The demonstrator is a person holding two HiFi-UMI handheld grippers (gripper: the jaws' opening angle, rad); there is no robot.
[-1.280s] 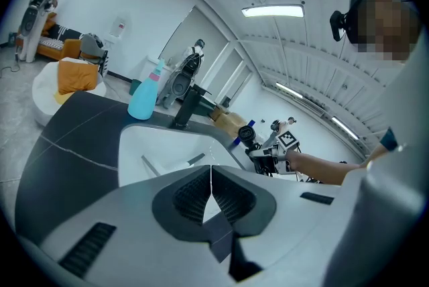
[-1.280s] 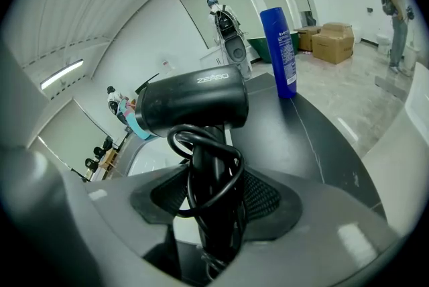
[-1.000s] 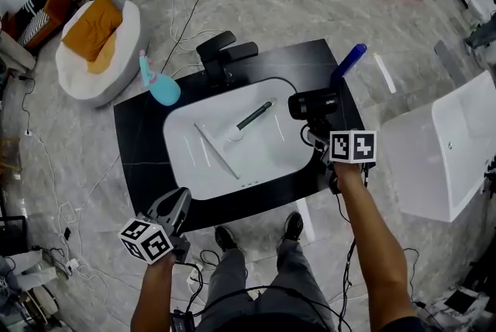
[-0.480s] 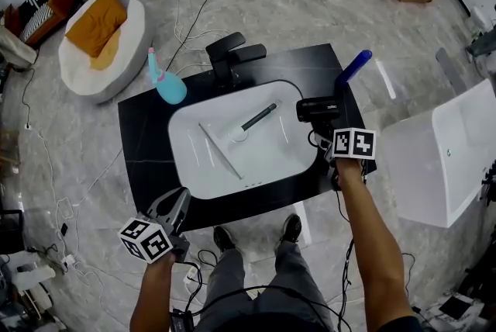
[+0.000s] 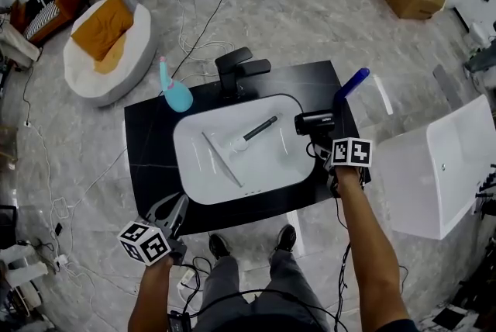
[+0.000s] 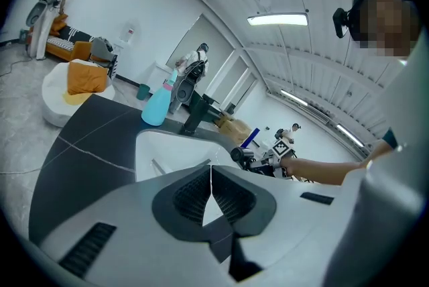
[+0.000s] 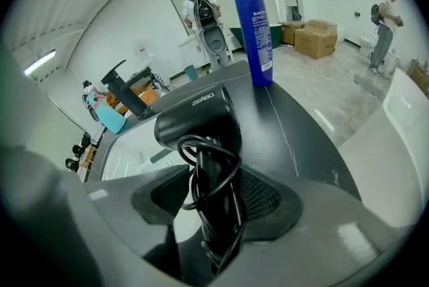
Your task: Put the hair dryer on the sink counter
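Note:
The black hair dryer (image 5: pixel 314 121) is at the right side of the black sink counter (image 5: pixel 151 160), between the white basin (image 5: pixel 201 171) and a blue bottle (image 5: pixel 350 84). My right gripper (image 5: pixel 325 152) is shut on its handle. In the right gripper view the cord-wrapped handle (image 7: pixel 214 205) stands between the jaws of the right gripper (image 7: pixel 211 195), and the dryer barrel (image 7: pixel 198 115) points left. I cannot tell whether the dryer touches the counter. My left gripper (image 5: pixel 172 210) hangs off the counter's front left, shut and holding nothing, its pads (image 6: pixel 228 195) meeting.
A black faucet (image 5: pixel 236 68) and a teal spray bottle (image 5: pixel 177 94) stand at the counter's back. A dark-handled tool (image 5: pixel 256 125) and a pale stick (image 5: pixel 221 156) lie in the basin. A white tub (image 5: pixel 442 167) sits to the right, with cables on the floor to the left.
The head view has drawn back, so the counter sits lower in frame. The right gripper keeps its hold on the hair dryer at the same spot by the basin. The left gripper stays shut.

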